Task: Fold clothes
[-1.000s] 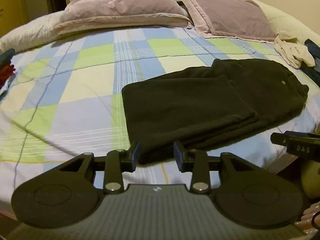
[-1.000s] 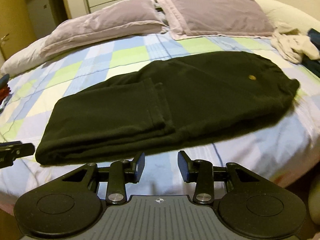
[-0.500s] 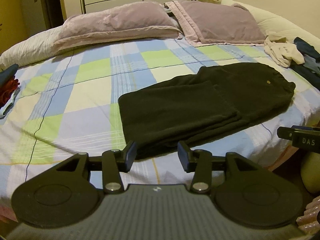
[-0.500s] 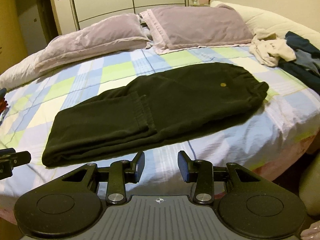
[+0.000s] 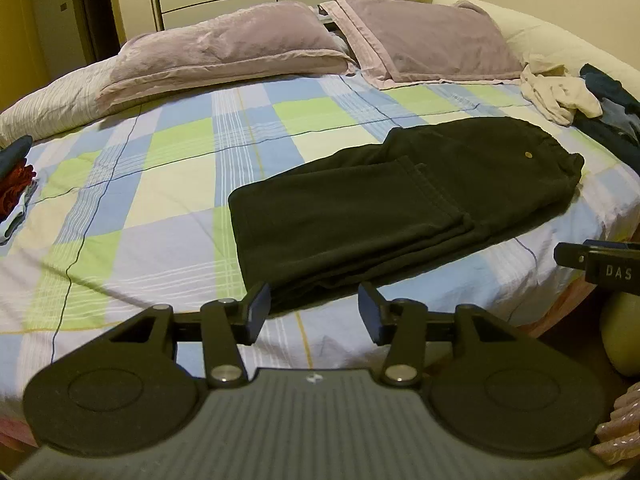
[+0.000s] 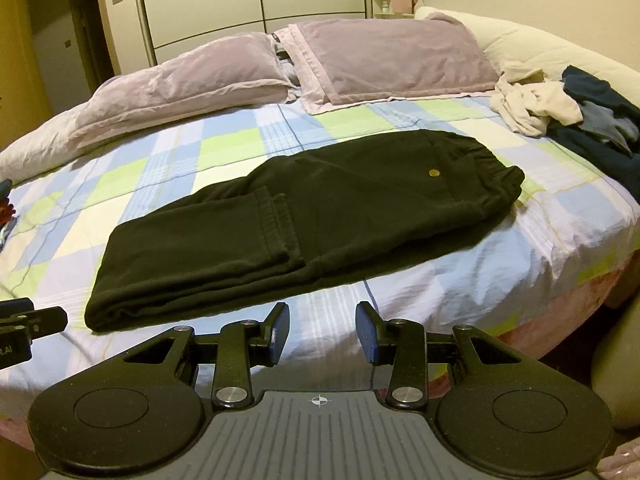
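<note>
Tilting both tools downward at the bed's [image 6: 460,280] near edge, we keep our left gripper [image 5: 314,312] and right gripper [image 6: 322,330] apart from the black trousers [image 6: 320,220]. Left jaws have just been opening; both gape empty. Folded once, the trousers lie flat near that edge, long axis running left to right, waistband right.

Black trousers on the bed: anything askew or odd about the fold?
Slightly. On the black trousers the leg hems are folded back over the seat but sit staggered, not flush. Otherwise flat; both claws are open and clear of the cloth.
</note>
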Available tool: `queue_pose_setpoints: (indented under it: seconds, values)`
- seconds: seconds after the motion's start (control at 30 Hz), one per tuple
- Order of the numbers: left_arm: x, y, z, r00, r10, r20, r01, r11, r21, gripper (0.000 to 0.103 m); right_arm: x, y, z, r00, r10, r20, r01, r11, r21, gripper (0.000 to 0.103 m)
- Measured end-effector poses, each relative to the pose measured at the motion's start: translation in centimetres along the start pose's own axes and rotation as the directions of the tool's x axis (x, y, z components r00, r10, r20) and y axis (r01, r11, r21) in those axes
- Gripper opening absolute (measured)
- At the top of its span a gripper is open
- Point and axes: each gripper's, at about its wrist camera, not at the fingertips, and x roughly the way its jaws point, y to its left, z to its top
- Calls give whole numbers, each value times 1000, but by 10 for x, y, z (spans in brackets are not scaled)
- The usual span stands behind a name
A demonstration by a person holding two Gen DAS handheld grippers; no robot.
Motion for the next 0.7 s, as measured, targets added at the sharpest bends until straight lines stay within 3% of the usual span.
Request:
queue_pose_setpoints:
  seconds: [0.4, 0.6, 0.7]
  values:
    - [27, -6, -1, 997, -68, -40, 69, 998, 5, 46, 28, -18, -6, 998, -2, -64, 6, 998, 59, 41]
    - [48, 1, 1, 996, -61, -58, 59, 998, -35, 46, 44, -48, -15, 996, 26, -82, -11, 984, 176, 41]
    - [54, 7, 6, 996, -83, -19, 81, 995, -60, 45, 53, -69, -21, 994, 73, -83, -47, 959, 278, 41]
